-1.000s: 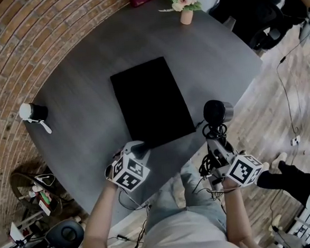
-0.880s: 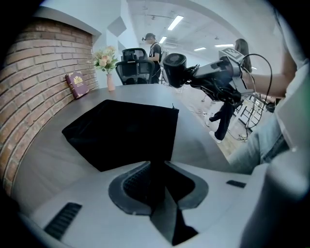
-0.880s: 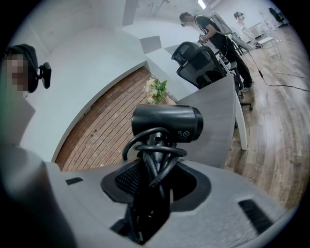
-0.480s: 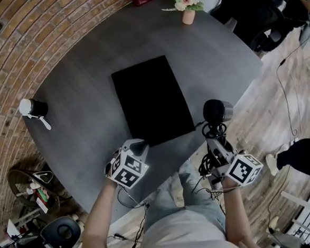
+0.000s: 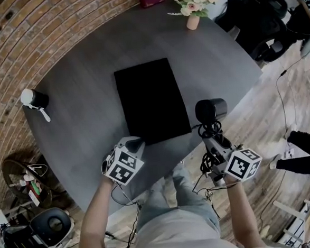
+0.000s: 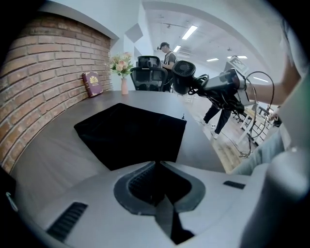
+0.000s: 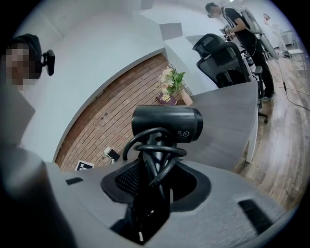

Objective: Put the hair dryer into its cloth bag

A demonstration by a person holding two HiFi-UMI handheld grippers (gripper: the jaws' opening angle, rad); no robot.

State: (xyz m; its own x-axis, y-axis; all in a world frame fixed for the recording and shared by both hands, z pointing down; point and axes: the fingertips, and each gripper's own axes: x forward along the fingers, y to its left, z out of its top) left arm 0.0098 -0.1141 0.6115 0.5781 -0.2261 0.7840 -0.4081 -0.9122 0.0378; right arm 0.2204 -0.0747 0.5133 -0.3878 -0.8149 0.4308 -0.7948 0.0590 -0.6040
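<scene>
Two jaws at work, from the head view: my left gripper point(image 5: 137, 145) sits by the near edge of the table point(image 5: 82, 136), at the near corner of the flat black cloth bag point(image 5: 150, 100), which lies in the table's middle. My right gripper point(image 5: 211, 139) holds the hair dryer point(image 5: 211, 111) at the table's near right edge, just beside the cloth bag and apart from it.

Left gripper view: my left jaws are closing, nearly together, with the near corner of the cloth bag point(image 6: 131, 135) between them. The hair dryer point(image 6: 184, 76) hangs in the air to the right.

Right gripper view: my right jaws grip the handle of the hair dryer point(image 7: 167, 123), its cord point(image 7: 150, 145) looped round the handle, the barrel lying crosswise beyond the jaws.
</scene>
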